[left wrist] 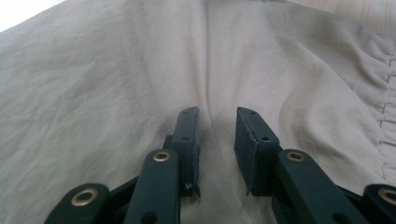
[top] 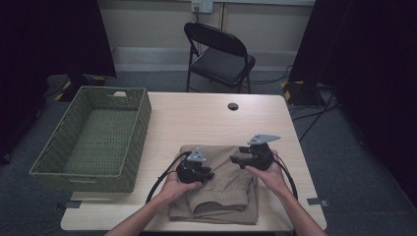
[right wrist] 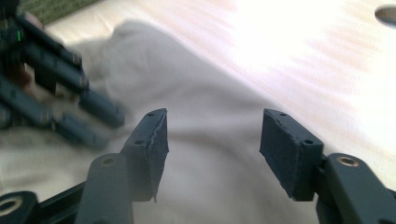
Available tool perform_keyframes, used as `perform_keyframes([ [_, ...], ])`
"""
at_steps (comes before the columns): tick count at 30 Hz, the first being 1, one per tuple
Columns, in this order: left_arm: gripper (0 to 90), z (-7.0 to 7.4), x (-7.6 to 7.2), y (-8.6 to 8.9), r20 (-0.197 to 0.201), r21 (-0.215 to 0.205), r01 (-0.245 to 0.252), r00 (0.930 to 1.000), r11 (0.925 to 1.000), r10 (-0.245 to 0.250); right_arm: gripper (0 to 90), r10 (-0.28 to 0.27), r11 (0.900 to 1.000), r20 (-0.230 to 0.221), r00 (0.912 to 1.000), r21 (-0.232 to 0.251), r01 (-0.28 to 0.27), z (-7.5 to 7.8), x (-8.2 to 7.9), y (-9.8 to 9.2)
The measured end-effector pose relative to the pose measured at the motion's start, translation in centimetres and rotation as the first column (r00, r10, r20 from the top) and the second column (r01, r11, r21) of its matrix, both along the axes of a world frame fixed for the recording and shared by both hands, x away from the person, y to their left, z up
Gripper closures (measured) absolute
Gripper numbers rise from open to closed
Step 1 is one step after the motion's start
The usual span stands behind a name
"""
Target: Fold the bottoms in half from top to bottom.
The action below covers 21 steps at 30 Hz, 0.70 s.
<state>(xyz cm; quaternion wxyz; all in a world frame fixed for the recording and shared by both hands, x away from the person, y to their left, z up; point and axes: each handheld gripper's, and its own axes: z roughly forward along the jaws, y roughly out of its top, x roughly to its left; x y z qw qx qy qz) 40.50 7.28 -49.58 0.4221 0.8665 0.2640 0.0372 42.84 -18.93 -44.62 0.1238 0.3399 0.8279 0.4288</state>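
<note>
Wood bench [top: 206, 118] holds a green wicker basket [top: 93, 135] on its left, probably where the folded khaki shorts [top: 221, 189] near the front go. Left tongs [left wrist: 217, 140] narrowly parted over the fabric, right tongs [right wrist: 212, 149] released wide, gripping nothing.

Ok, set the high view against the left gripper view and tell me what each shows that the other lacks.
High view alone: the green woven basket at the table's left edge, the black folding chair behind the table, and the right gripper with open jaws above the garment's right side. Left gripper view alone: the gathered, stitched band at the cloth's right edge and a fold line running up from between the jaws, which stand slightly apart with nothing pinched. Both: the tan folded garment and the left gripper over it.
</note>
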Motion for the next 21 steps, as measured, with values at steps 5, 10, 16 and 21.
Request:
perform_keyframes([
  [5,70.2,0.0,0.0,0.0,0.003,-0.002,0.004,1.0,1.0,-0.004,40.2,0.024,1.0,-0.001,0.9997,-0.011,-0.024,0.4,2.1,2.0],
  [10,70.2,0.0,0.0,0.0,0.005,-0.004,0.006,1.0,1.0,-0.006,41.7,0.024,0.998,-0.004,0.9997,-0.054,-0.024,-0.4,4.1,4.0],
  [16,70.2,0.0,0.0,0.0,0.004,-0.003,0.005,1.0,1.0,-0.005,39.2,0.034,0.997,-0.072,0.9968,-0.063,-0.039,-2.2,6.0,5.3],
  [21,70.0,0.0,0.1,0.1,-0.004,-0.008,0.0,1.0,1.0,0.0,36.9,0.057,0.993,-0.089,0.9944,-0.098,-0.066,-3.3,5.9,5.7],
])
